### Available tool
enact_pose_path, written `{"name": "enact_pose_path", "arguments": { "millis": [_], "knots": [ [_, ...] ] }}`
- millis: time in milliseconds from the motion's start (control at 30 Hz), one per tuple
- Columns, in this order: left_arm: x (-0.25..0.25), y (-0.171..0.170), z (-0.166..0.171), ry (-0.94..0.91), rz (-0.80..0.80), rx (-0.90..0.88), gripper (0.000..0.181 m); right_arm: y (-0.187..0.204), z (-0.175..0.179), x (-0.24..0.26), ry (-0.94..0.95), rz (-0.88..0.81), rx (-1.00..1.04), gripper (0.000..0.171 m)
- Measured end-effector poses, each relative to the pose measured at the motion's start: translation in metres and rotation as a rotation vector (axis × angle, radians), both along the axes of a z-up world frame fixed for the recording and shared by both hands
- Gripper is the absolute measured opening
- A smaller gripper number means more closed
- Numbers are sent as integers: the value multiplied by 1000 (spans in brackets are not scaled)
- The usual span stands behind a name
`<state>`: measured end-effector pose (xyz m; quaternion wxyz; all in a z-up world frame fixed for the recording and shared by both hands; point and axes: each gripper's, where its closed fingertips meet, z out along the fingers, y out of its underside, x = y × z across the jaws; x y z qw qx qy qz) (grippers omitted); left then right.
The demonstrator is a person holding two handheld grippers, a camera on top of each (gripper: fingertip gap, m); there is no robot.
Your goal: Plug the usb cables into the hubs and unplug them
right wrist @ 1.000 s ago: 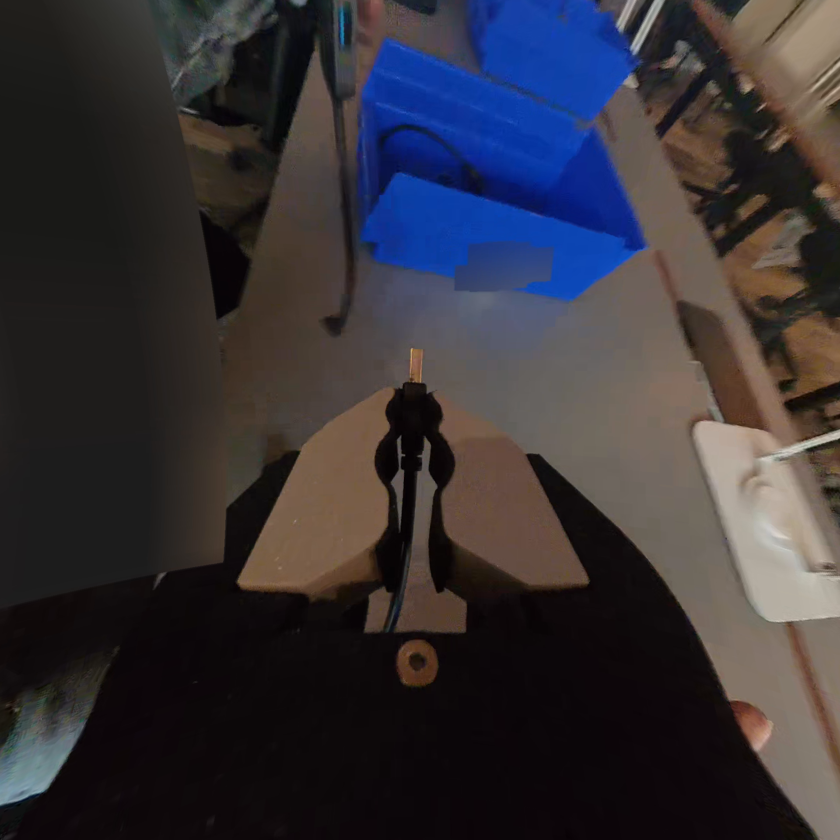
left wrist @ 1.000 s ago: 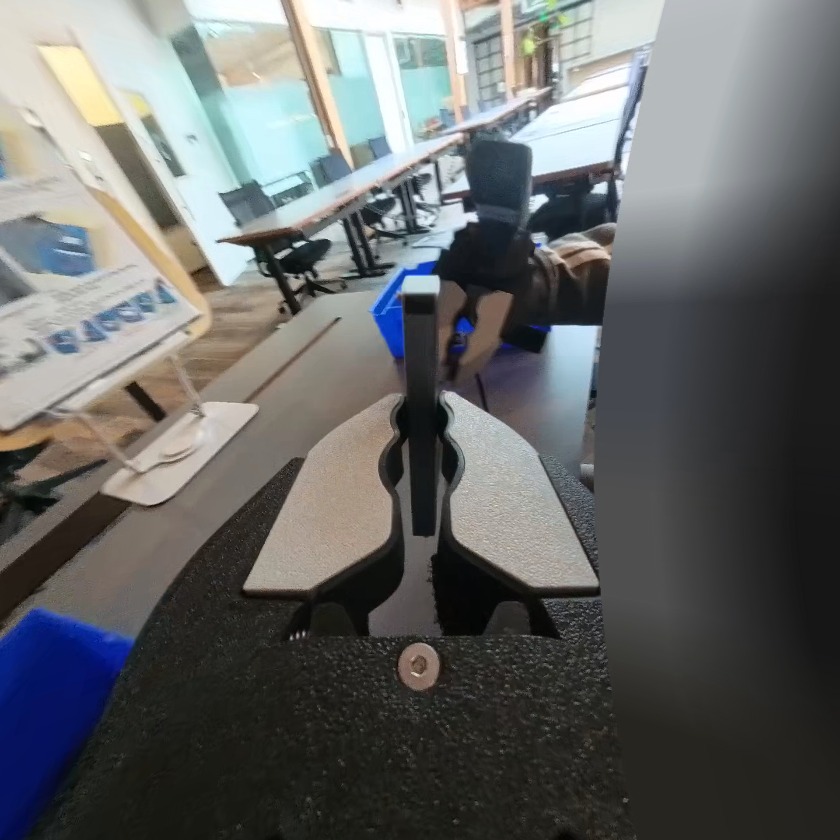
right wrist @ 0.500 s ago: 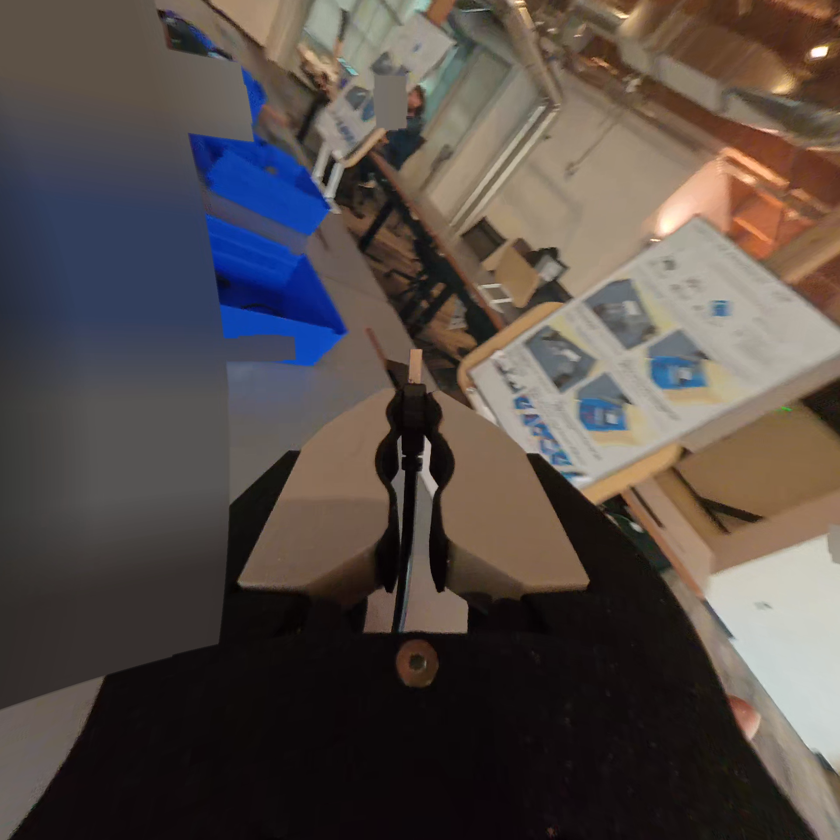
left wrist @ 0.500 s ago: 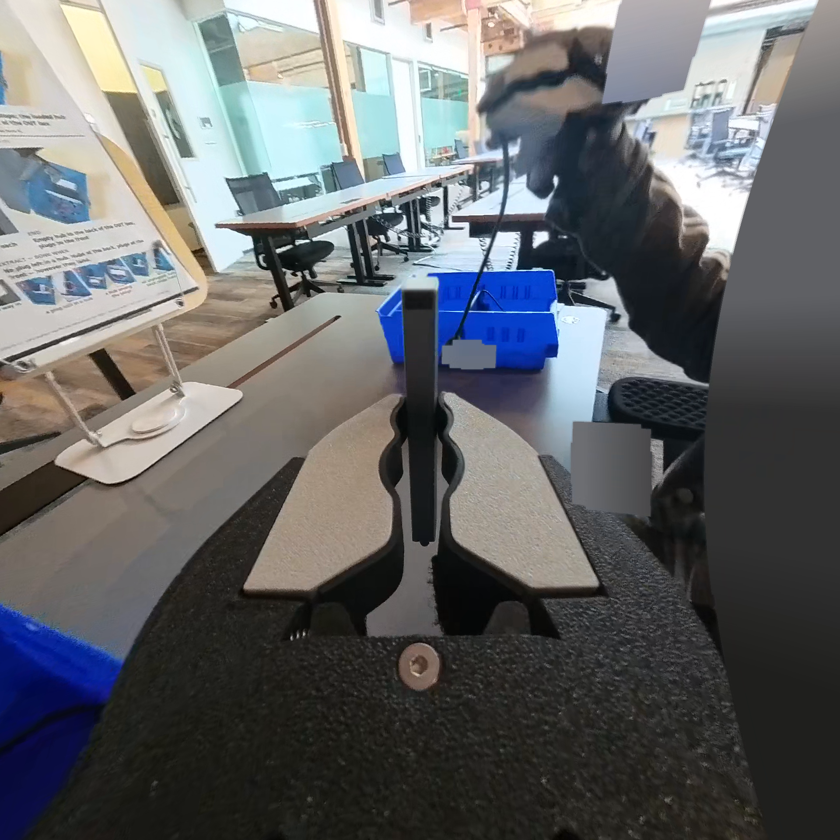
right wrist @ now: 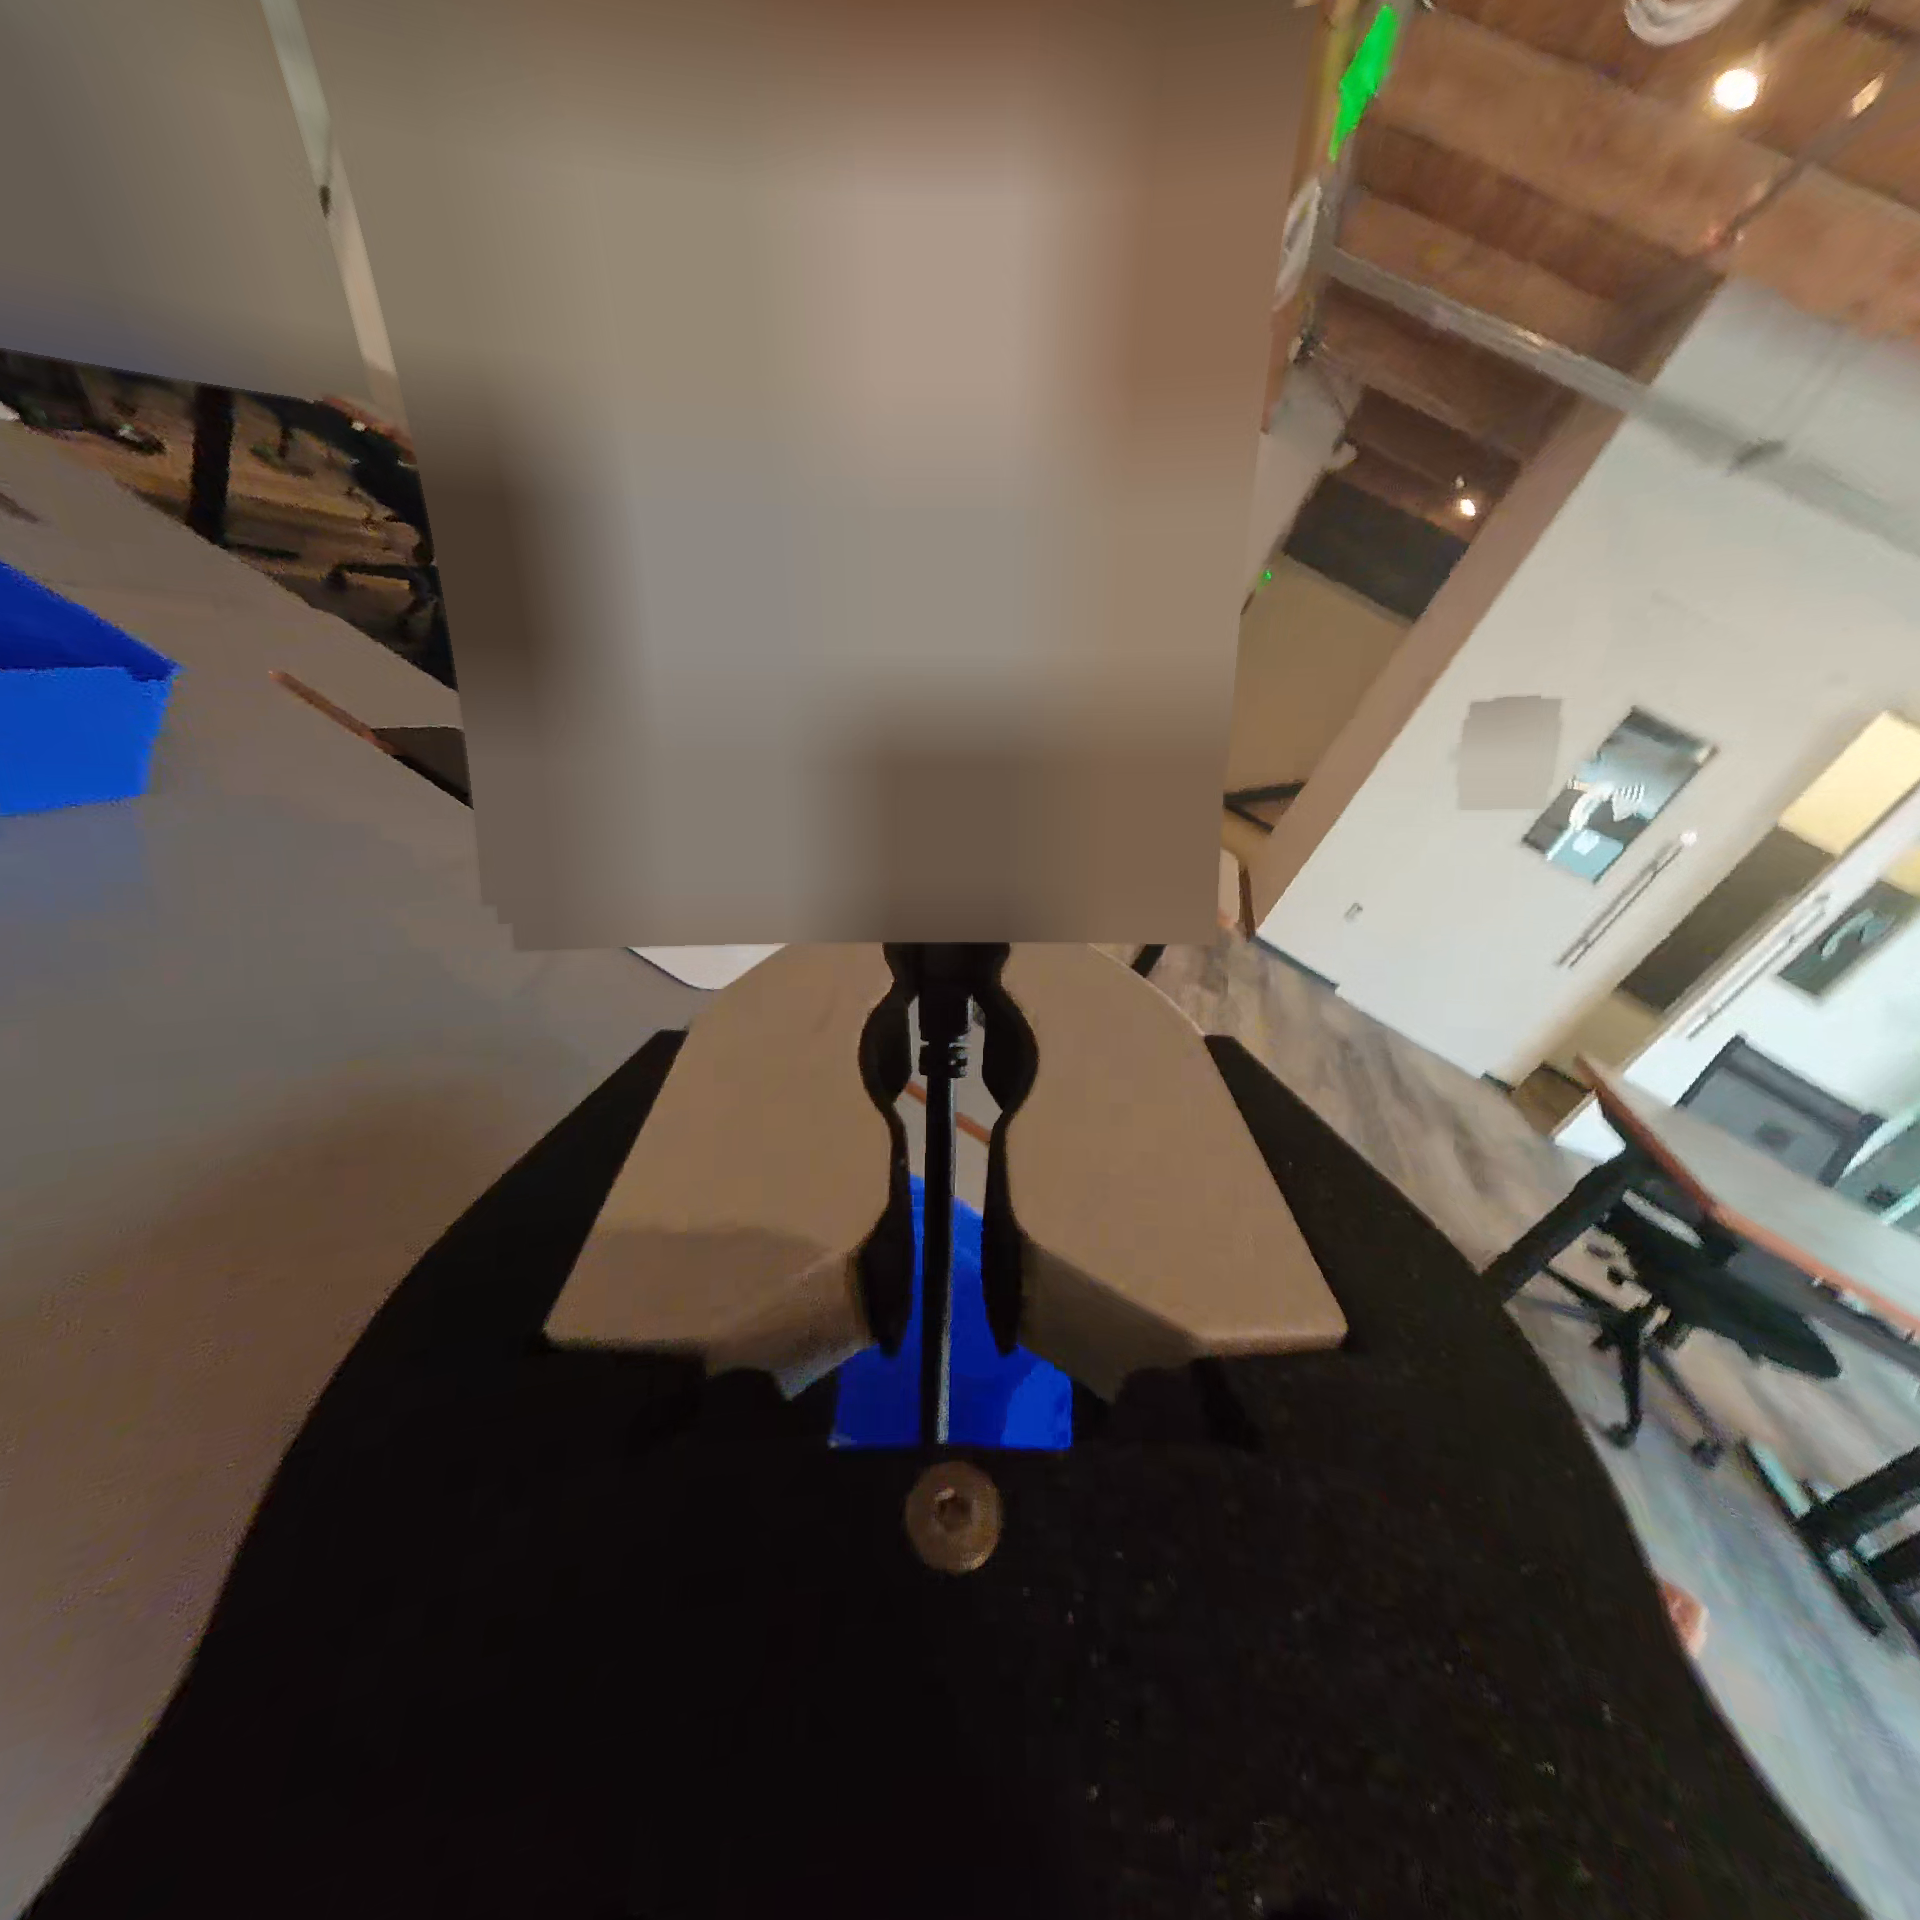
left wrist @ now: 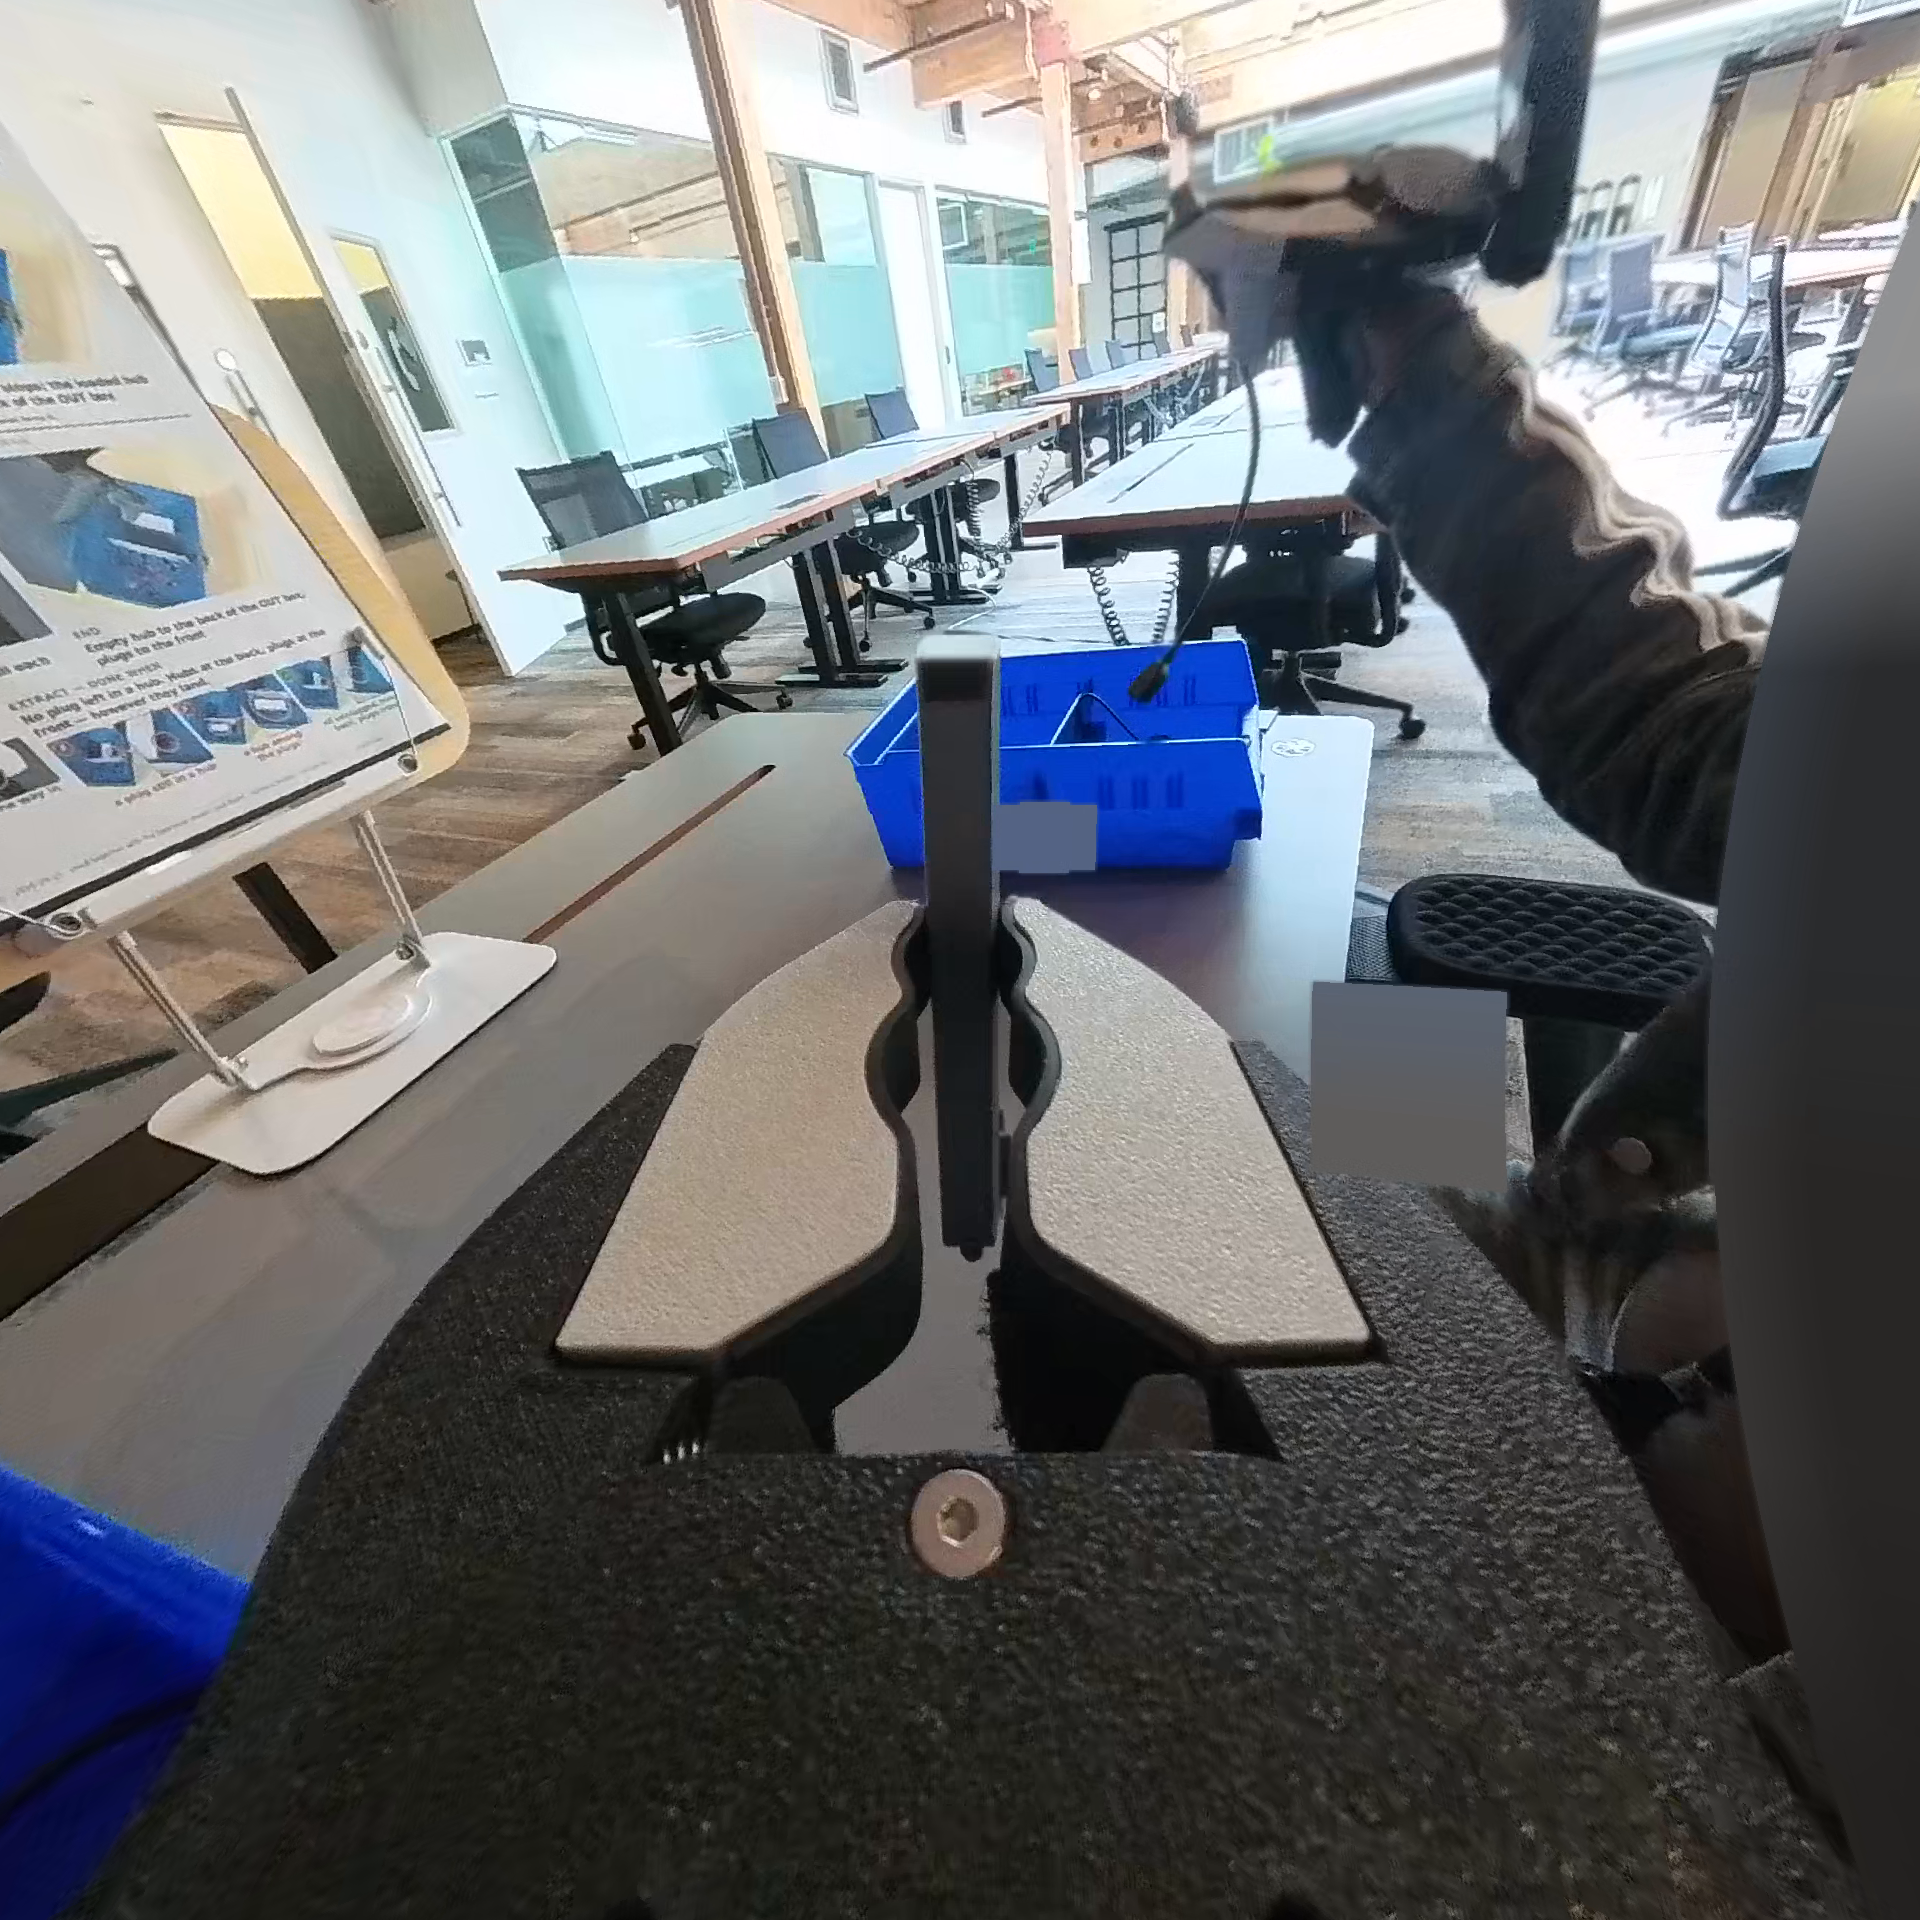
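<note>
A blue bin [left wrist: 1070, 800] sits at the far end of the dark table [left wrist: 644, 935], and a tilted instruction sheet on a metal stand [left wrist: 343, 1029] is at the left. The left gripper [left wrist: 961, 935] is clamped on a slim dark hub [left wrist: 958, 831], held upright on edge in front of the bin. The right gripper [right wrist: 945, 966], raised high above the bin, pinches a black usb cable [right wrist: 940, 1195] by its plug; the cable's free end [left wrist: 1148, 681] dangles over the bin. A blur hides the plug tip.

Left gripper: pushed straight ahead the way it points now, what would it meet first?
Probably the blue bin on the desk; the left gripper, shut on a dark hub, aims at it. Depth is unclear.
</note>
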<state>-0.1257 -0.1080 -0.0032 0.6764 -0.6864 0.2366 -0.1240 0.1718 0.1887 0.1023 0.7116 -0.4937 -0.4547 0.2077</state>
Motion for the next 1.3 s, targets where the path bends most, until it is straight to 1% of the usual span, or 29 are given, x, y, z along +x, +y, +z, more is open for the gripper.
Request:
{"name": "enact_pose_path", "arguments": {
  "millis": [100, 200, 267, 333, 467, 533, 633, 667, 700, 767, 800, 833, 900, 967, 1033, 1167, 1300],
  "knots": [
    [3, 1, 0, 6, -1, 2, 12, 25, -34, 9, 62, -4, -105, 8],
    [4, 3, -3, 9, -3, -8, 12, 39, -69, 14, 116, 19, -133, 8],
    [2, 5, -6, 8, -2, -16, 12, 41, -98, 11, 79, 68, -131, 8],
    [0, 8, -9, 3, 1, -25, 12, 45, -135, 6, -50, 82, -133, 8],
    [-3, 13, -14, -14, 0, -40, 12, 49, -207, -1, -379, 78, -163, 9],
    [-4, 15, -16, -24, -1, -47, 12, 50, -234, -2, -535, 71, -195, 9],
    [-5, 19, -20, -31, -3, -61, 12, 51, -264, -1, -716, 63, -293, 12],
    [-5, 19, -22, -31, -3, -66, 12, 51, -272, 1, -769, 52, -349, 24],
    [-6, 20, -23, -33, -2, -70, 12, 51, -281, 5, -823, 37, -416, 43],
    [-6, 22, -24, -37, -5, -75, 12, 51, -290, 12, -899, 0, -526, 73],
    [-7, 22, -25, -42, -5, -77, 12, 53, -289, 13, -914, -18, -532, 79],
    [-8, 22, -25, -46, -6, -78, 12, 55, -283, 12, -913, -33, -505, 78],
    [-10, 23, -26, -51, -4, -81, 12, 60, -264, 7, -853, -60, -435, 77],
    [-12, 22, -27, -55, 1, -82, 12, 64, -235, 2, -744, -92, -357, 79],
    [-13, 22, -26, -58, -1, -82, 12, 61, -197, -7, -600, -101, -270, 80],
    [-12, 20, -25, -53, -2, -79, 12, 38, -125, -25, -366, -59, -110, 75],
    [-12, 19, -21, -51, 6, -64, 12, 0, -70, -50, -171, 57, -20, 65]
  ]
}}
